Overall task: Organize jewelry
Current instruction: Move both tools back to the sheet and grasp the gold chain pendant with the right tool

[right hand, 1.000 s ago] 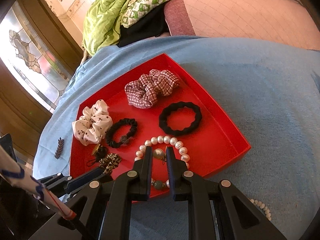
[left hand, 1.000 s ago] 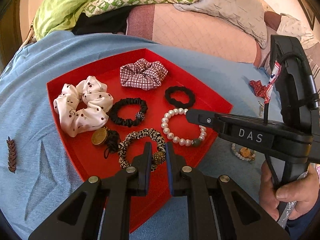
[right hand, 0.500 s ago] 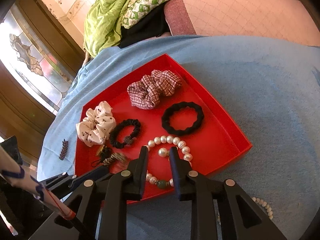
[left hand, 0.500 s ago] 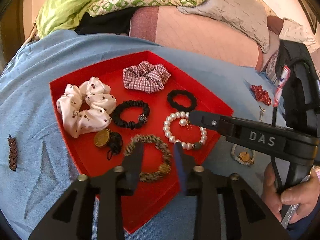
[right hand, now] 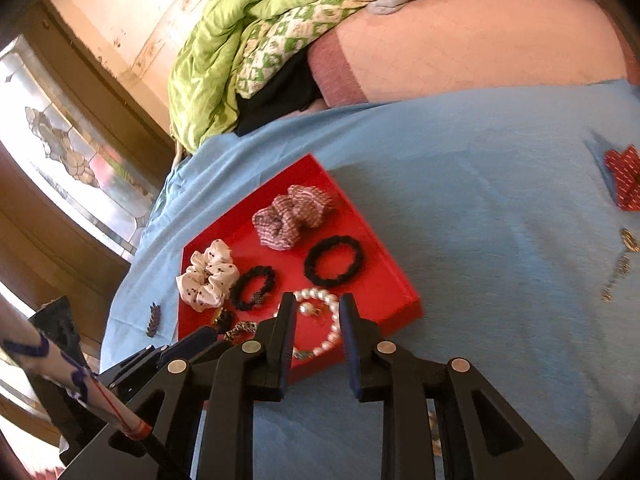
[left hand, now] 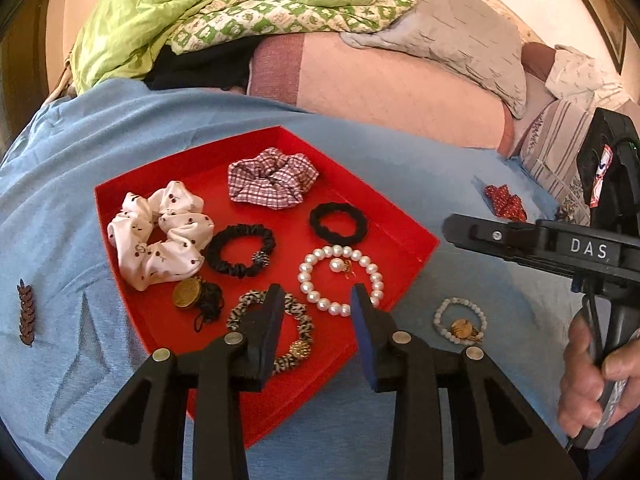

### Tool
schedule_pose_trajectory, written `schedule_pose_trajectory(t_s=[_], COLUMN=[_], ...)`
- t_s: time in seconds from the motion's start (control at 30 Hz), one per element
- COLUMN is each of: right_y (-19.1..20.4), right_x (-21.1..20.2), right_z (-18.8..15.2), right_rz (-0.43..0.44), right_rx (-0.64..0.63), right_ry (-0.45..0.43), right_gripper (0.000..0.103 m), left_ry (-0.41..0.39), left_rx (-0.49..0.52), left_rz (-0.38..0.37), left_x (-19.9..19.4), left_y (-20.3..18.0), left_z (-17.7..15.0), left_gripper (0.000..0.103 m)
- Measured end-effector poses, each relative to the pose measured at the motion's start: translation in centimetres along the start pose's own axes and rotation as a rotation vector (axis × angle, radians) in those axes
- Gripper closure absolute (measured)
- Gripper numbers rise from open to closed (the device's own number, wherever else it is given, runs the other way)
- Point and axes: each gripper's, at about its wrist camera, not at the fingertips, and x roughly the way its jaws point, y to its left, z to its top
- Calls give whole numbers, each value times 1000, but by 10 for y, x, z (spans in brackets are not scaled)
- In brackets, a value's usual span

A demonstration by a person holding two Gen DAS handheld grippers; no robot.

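A red tray [left hand: 400, 220] lies on the blue cloth, holding several scrunchies and hair ties. In it, a leopard-print bracelet [left hand: 298, 320] lies flat below my left gripper [left hand: 316, 300], which is open with nothing in its pads. A pearl bracelet [left hand: 316, 296] rings a loose pearl earring [left hand: 336, 266]. My right gripper [right hand: 318, 304] hovers open above that earring [right hand: 308, 309] and the pearl bracelet [right hand: 334, 334], gripping nothing. In the left wrist view, the right gripper [left hand: 460, 232] juts in from the right, off the tray's edge.
Outside the tray on the blue cloth lie a small bead bracelet with a gold charm [left hand: 460, 322], a red patterned bow [left hand: 504, 202], gold earrings [right hand: 628, 240] and a brown leaf clip [left hand: 26, 316]. Green quilts and pillows pile up behind.
Both grippers opened. The left let go of the leopard bracelet. The right dropped the pearl earring inside the pearl bracelet, then drew back up and away to the right.
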Motion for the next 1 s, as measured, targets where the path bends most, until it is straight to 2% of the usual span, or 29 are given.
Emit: schedule_pose_trajectory(t_s=[0.23, 0.37, 0.57, 0.87, 1.0], right_y=[-19, -35, -48, -47, -30], right_x=[-12, -10, -2, 9, 13], right_z=[-10, -21, -42, -49, -53], right_rz=[-42, -26, -58, -95, -149], right_rx=[-6, 26, -3, -41, -129], right_ry=[41, 102, 188, 216, 206], right_gripper=[80, 80, 80, 80, 80], left_ry=[-5, -8, -5, 9, 8], left_rx=[20, 21, 27, 55, 53], left_rz=[-17, -24, -33, -48, -58], left_x=[-1, 1, 5, 10, 10], left_y=[-13, -18, -25, -37, -38], left_z=[1, 2, 5, 4, 4], left_gripper=[70, 70, 70, 70, 70])
